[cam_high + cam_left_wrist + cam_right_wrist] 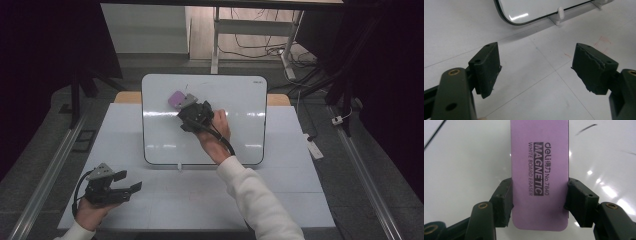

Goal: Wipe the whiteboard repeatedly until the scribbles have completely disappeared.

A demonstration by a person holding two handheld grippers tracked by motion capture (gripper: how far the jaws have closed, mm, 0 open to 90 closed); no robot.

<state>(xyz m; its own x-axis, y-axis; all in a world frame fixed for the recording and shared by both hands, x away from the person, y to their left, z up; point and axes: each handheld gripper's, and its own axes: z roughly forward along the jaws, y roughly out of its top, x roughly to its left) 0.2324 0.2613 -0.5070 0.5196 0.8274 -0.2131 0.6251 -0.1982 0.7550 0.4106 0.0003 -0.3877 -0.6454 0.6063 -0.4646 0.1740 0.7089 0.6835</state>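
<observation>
Right tool grips a purple eraser by its sides on the whiteboard, likely mid-wipe; faint marks near the board's far edge come next. Left tool rests wide open, empty, near the surface's near left corner.

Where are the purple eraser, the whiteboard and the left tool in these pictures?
purple eraser point(539, 170): right gripper view, on its printed face.
whiteboard point(240, 100): high view, on bare white surface right of the hand.
left tool point(131, 185): high view, midway between its open tips.

Black two-jaw tools, brass-ringed screw holes, trailing black cables, white sleeves.
</observation>
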